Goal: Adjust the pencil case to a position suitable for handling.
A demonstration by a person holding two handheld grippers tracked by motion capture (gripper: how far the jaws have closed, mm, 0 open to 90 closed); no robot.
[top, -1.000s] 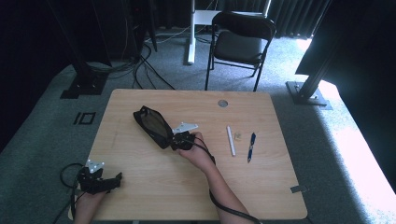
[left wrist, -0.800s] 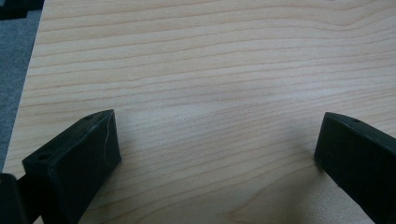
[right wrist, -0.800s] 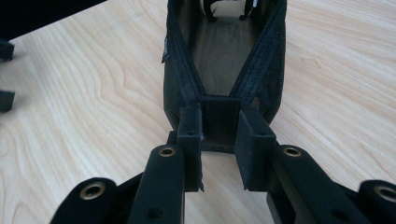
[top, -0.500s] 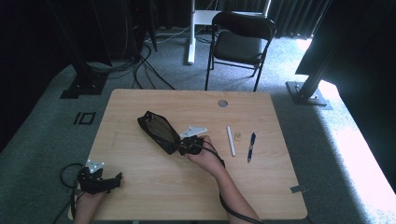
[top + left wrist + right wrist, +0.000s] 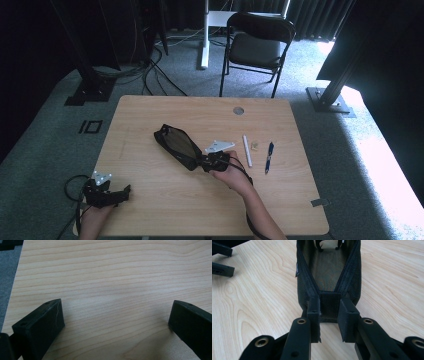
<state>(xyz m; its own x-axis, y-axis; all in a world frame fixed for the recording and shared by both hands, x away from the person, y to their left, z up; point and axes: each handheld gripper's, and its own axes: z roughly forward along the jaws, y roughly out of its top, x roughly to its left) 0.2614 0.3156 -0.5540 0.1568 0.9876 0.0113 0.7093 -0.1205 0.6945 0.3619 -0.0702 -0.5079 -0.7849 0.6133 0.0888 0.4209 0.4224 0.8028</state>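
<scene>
A black zip pouch [image 5: 176, 142] lies open on the wooden table [image 5: 280, 200], left of centre. My right gripper [image 5: 204, 163] sits at the pouch's near right end. In the right gripper view, the right gripper [image 5: 329, 307] is shut on the fabric end of the pouch [image 5: 329, 267], whose unzipped mouth gapes away from me. A white pen [image 5: 247, 150] and a blue pen [image 5: 269, 156] lie just right of that hand. My left gripper [image 5: 124, 190] rests at the table's near left corner. Its jaws stand wide apart in the left gripper view, where the left gripper [image 5: 116, 312] has bare wood between them.
A small pale object [image 5: 255, 145] lies between the two pens. A round cable hole [image 5: 238, 110] sits near the table's far edge. A folding chair [image 5: 260, 45] stands beyond the table. Cables trail on the carpet at the far left.
My right gripper has slid to the right and slightly nearer, dragging the pouch with it toward the pens. The left gripper has stayed put.
</scene>
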